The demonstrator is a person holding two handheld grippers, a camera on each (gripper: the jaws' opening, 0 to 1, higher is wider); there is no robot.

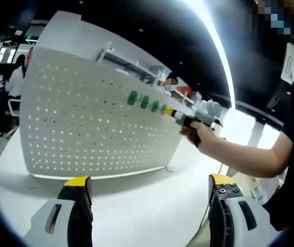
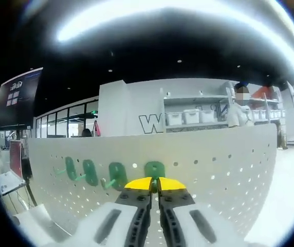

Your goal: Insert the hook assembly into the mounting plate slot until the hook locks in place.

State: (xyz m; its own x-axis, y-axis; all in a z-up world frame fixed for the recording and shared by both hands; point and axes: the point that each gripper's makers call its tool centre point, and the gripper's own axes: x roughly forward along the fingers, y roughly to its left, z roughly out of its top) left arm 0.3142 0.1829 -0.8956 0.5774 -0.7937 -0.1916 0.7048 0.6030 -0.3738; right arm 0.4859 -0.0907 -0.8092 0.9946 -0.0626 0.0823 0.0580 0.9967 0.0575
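A white pegboard mounting plate (image 1: 85, 118) stands upright on a white table (image 1: 152, 211). Several green hooks (image 1: 144, 102) hang in a row near its upper right. My right gripper (image 1: 171, 112), held in a hand (image 1: 203, 133), reaches to the row's right end. In the right gripper view the plate (image 2: 214, 164) is close ahead with three hooks (image 2: 89, 171) in a row. A further green hook (image 2: 154, 169) sits against the plate, and my right gripper (image 2: 154, 183) is shut on it. My left gripper (image 1: 149, 181) stands open, well back from the plate, with nothing in it.
A person's bare forearm (image 1: 244, 157) crosses from the right. Shelves with white bins (image 2: 193, 117) stand behind the plate, and a dark monitor (image 2: 18, 98) is at the left. A seated person (image 1: 16, 77) is far behind the plate's left edge.
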